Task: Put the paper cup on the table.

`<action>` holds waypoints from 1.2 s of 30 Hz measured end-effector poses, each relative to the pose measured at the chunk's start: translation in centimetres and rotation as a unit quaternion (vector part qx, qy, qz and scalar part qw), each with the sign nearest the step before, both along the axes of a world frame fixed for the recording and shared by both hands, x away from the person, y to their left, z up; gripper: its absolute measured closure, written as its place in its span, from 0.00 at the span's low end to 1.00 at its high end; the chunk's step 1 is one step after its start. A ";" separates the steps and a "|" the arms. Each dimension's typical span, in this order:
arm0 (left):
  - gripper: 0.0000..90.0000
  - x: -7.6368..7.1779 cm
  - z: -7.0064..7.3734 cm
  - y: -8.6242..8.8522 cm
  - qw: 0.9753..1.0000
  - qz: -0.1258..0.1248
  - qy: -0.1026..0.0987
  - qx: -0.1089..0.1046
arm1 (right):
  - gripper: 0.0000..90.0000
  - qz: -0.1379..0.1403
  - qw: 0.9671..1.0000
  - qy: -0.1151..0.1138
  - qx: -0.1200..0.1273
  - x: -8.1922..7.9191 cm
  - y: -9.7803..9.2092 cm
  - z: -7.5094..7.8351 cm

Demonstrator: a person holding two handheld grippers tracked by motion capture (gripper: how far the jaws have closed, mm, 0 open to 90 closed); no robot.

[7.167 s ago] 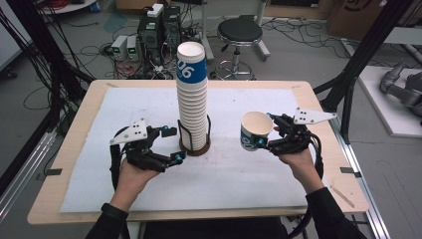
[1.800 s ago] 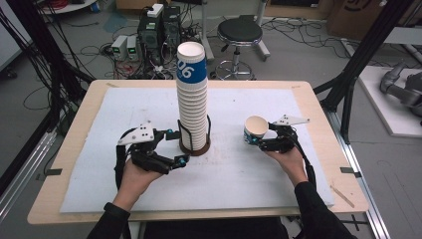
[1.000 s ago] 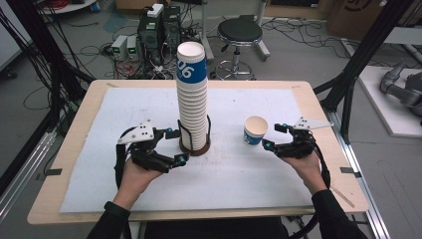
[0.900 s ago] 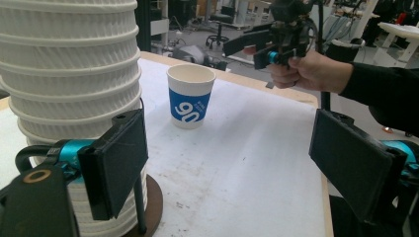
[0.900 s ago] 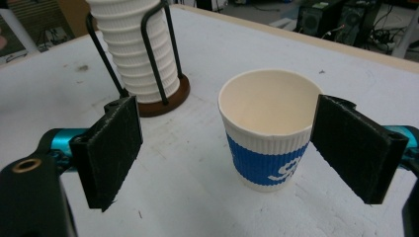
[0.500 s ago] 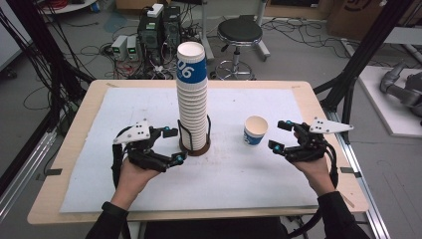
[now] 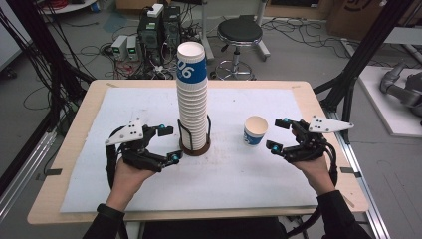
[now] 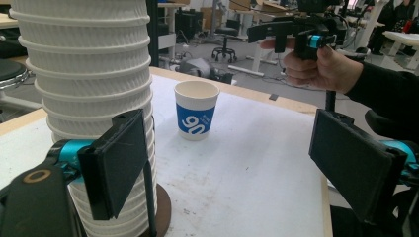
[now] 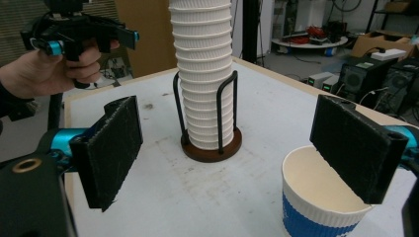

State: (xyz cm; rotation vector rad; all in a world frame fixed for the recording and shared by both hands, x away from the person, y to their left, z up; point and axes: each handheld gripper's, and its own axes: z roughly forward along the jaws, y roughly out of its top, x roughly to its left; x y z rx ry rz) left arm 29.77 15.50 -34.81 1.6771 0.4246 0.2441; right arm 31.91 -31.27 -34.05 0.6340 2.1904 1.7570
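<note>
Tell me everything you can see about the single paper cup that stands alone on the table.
The single paper cup is white with a ribbed outer wall, a rolled rim, a blue band carrying white digits, and a plain cream inside that looks empty. It stands upright, mouth up, on the white table cover, to the right of the tall cup stack and apart from it. Nothing grips it: the right tongs are open beside it, with one pad close to its rim in the right gripper view.

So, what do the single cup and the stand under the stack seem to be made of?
The single cup looks like matte paper: ribbed white wall, printed blue band, thin rolled rim. The stand seems to be a brown disc, maybe wood or plastic, with thin black loops, probably coated metal wire.
</note>
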 end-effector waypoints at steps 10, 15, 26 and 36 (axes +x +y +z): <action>0.17 -0.2 0.4 0.3 1.000 0.004 -0.008 -0.003 | 0.14 -0.005 1.000 0.001 0.000 0.2 -0.5 0.0; 0.17 -0.2 0.6 0.3 1.000 0.005 -0.011 -0.004 | 0.14 -0.006 1.000 -0.001 0.000 0.0 -0.5 0.1; 0.17 0.1 0.7 0.5 1.000 0.008 -0.012 -0.006 | 0.14 -0.010 1.000 -0.006 0.002 -0.3 -0.9 0.2; 0.17 0.1 0.7 0.5 1.000 0.009 -0.012 -0.008 | 0.14 -0.014 1.000 -0.004 0.001 -0.3 -1.2 0.2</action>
